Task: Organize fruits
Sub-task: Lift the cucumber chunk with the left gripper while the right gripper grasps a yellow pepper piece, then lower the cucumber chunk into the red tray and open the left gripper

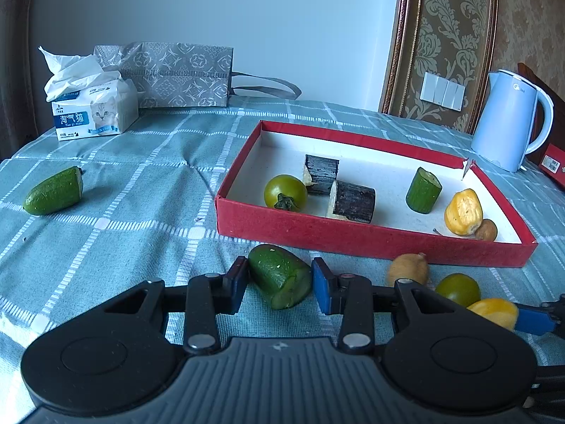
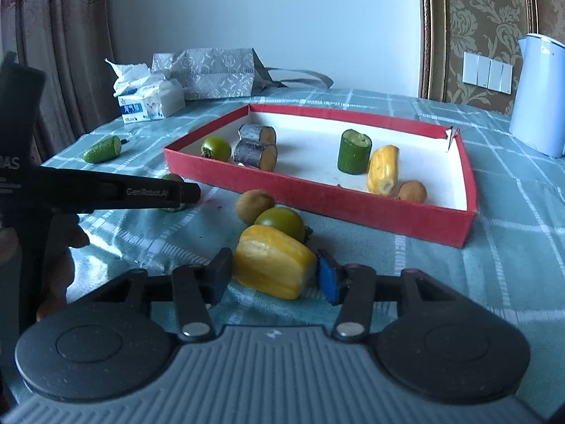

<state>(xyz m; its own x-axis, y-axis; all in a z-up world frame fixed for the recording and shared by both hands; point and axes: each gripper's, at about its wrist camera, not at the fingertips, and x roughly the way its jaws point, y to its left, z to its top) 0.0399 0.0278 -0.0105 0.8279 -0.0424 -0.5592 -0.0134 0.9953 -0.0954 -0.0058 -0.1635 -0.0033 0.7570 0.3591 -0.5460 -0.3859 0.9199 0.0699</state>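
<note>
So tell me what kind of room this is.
Probably a home living or dining room: a checked tablecloth, an electric kettle, a tissue pack, and curtains beside damask wallpaper.

Both tongs held low, angled downward.
Left tongs [image 1: 279, 284] and right tongs [image 2: 273, 272] each stood narrowed, pads gripping.

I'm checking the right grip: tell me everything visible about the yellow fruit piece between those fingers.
The yellow piece is a stubby, ridged chunk with glossy, waxy-looking skin and a paler cut end facing left. It lies on its side on the cloth, before the red box. The right gripper brackets it, pads at both ends. A green tomato sits just behind.
</note>
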